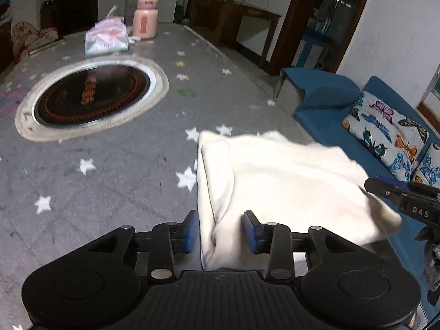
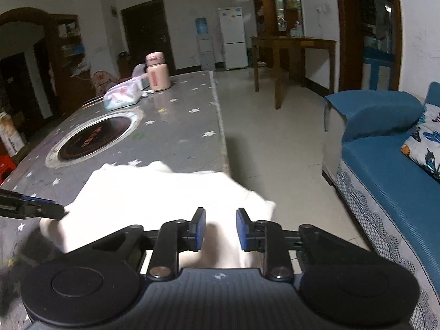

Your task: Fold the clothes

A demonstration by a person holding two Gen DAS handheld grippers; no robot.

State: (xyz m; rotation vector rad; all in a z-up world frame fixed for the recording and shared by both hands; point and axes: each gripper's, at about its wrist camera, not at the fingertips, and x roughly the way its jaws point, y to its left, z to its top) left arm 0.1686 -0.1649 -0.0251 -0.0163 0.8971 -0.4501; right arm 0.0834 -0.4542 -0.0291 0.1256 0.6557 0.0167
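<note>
A cream-white folded garment (image 1: pixel 280 181) (image 2: pixel 154 192) lies at the near right part of the grey star-patterned table (image 1: pixel 123 165) (image 2: pixel 187 115), its right side hanging over the table edge. My left gripper (image 1: pixel 221 228) stands open over the garment's left edge, with a fold of cloth between the blue pads but not pinched. My right gripper (image 2: pixel 218 228) is open too, its pads standing apart over the garment's right corner. Each gripper's tip shows in the other view: the right gripper (image 1: pixel 385 189) at the cloth's right side, the left gripper (image 2: pixel 55 210) at its left side.
A round black cooktop (image 1: pixel 92 96) (image 2: pixel 96 137) is set into the table beyond the garment. At the far end stand a pink bottle (image 1: pixel 145 18) and a tissue pack (image 1: pixel 107 40). A blue sofa (image 2: pixel 385 165) with butterfly cushions (image 1: pixel 385 126) stands to the right, across a strip of floor.
</note>
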